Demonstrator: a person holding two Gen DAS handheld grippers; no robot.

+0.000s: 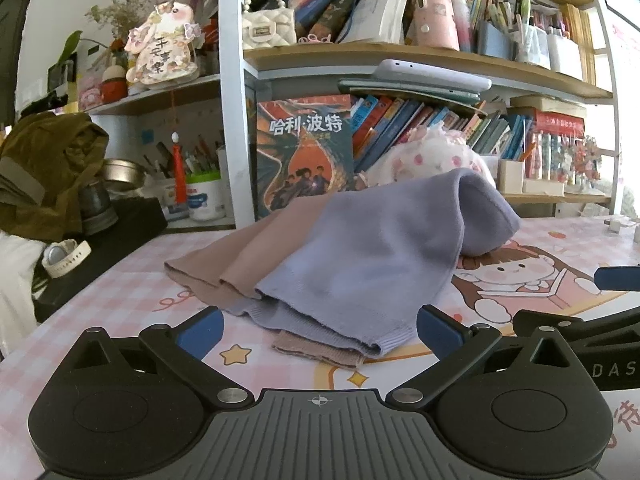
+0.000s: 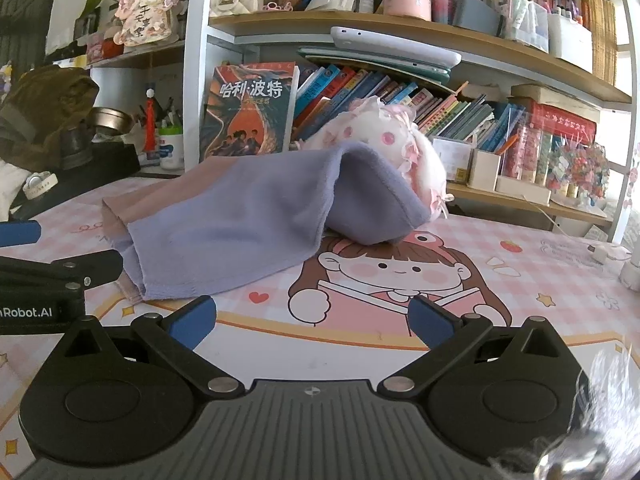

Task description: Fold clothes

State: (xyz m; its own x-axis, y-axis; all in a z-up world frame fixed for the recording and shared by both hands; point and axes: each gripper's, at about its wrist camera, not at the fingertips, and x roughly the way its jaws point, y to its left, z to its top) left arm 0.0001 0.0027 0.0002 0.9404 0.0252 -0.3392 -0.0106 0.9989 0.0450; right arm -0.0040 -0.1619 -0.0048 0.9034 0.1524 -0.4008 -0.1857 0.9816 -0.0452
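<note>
The left claw [image 1: 320, 326] has its blue pads spread as wide as they go and holds nothing; it hovers low over the desk [image 1: 120, 300], tipped slightly downward, with the near hem of the purple garment [image 1: 360, 264] lying just beyond the gap between its pads. That looks like a line-up for pinching the ribbed hem, which seems the natural edge to lift for a first fold. The right claw [image 2: 312, 320] is equally wide and empty, further to the right over the cartoon girl printed on the desk mat [image 2: 384, 276], beside the garment rather than at it (probably waiting for its own corner).

The purple garment is a soft knit, lying on the desk in a loose slope, not yet folded. Its far end is draped up over a white and pink plush [image 2: 392, 136], so it rises into a hump there. Under it, and showing at the left and near edges, lies a beige garment [image 1: 224, 256], flatter and partly covered. A crowded bookshelf [image 1: 400, 52] stands behind.
</note>
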